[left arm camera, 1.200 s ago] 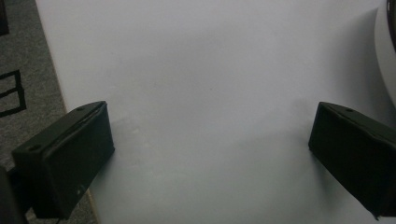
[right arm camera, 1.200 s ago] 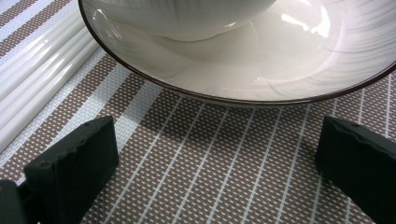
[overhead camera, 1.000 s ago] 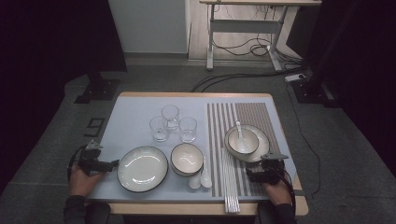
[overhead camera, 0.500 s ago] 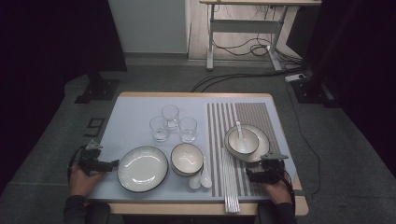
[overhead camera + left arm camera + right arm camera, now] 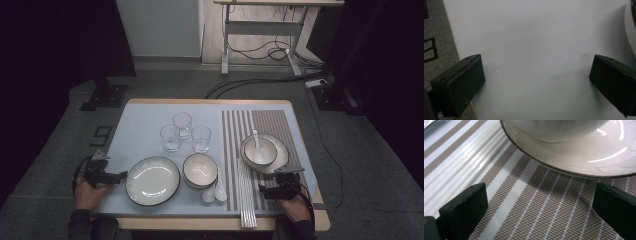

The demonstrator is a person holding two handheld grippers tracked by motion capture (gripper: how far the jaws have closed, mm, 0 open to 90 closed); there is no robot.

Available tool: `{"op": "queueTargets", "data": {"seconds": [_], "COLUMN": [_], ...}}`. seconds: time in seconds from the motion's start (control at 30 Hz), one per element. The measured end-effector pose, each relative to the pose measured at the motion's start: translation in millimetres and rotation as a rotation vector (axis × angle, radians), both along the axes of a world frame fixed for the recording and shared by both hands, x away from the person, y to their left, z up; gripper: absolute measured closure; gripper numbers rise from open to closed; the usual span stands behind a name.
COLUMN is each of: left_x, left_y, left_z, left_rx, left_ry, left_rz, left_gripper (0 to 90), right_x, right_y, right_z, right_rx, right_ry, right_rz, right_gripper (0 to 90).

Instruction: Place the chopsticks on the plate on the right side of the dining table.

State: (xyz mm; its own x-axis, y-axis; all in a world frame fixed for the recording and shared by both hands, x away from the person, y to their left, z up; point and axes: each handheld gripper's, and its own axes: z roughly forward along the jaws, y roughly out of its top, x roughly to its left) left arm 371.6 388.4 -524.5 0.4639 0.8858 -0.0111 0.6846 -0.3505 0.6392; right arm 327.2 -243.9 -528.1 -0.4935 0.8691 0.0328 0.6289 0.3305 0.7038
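On the pale table (image 5: 145,120) lies a large empty plate (image 5: 152,180) near the front left. My left gripper (image 5: 121,176) rests just left of that plate, open, with only bare tabletop (image 5: 536,50) between its jaws (image 5: 537,82); the plate's rim (image 5: 632,27) shows at the right edge of the left gripper view. On the striped mat (image 5: 265,125) a bowl with a spoon (image 5: 260,149) sits on a plate (image 5: 280,157). My right gripper (image 5: 262,191) lies in front of that plate (image 5: 579,157), open (image 5: 539,212) over the mat (image 5: 536,200), holding nothing.
Three drinking glasses (image 5: 183,131) stand in the middle of the table. A stack of bowls (image 5: 200,170) sits front centre, with two white spoons (image 5: 215,190) beside it. White chopsticks (image 5: 246,195) lie along the mat. A desk frame and cables (image 5: 265,45) stand beyond the table.
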Motion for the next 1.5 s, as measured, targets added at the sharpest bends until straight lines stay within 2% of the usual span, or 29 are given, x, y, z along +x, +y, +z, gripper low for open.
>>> {"op": "queueTargets", "data": {"seconds": [0.37, 0.9, 1.33, 1.5], "left_x": [0.0, 0.0, 0.0, 0.0], "left_y": [0.0, 0.0, 0.0, 0.0], "left_z": [0.0, 0.0, 0.0, 0.0], "left_rx": [0.000, 0.000, 0.000, 0.000], "left_ry": [0.000, 0.000, 0.000, 0.000], "left_rz": [0.000, 0.000, 0.000, 0.000], "left_gripper": [0.0, 0.0, 0.0, 0.0], "right_x": [-7.3, -11.3, -13.1, -14.2], "right_y": [16.1, 29.8, 25.8, 22.0], "right_z": [3.4, 2.8, 2.9, 4.1], "right_rx": [-0.002, 0.003, -0.009, -0.030], "right_ry": [0.020, 0.053, 0.069, 0.071], "right_rz": [0.070, 0.128, 0.122, 0.109], "right_gripper": [1.1, 2.1, 6.7, 9.3]}}
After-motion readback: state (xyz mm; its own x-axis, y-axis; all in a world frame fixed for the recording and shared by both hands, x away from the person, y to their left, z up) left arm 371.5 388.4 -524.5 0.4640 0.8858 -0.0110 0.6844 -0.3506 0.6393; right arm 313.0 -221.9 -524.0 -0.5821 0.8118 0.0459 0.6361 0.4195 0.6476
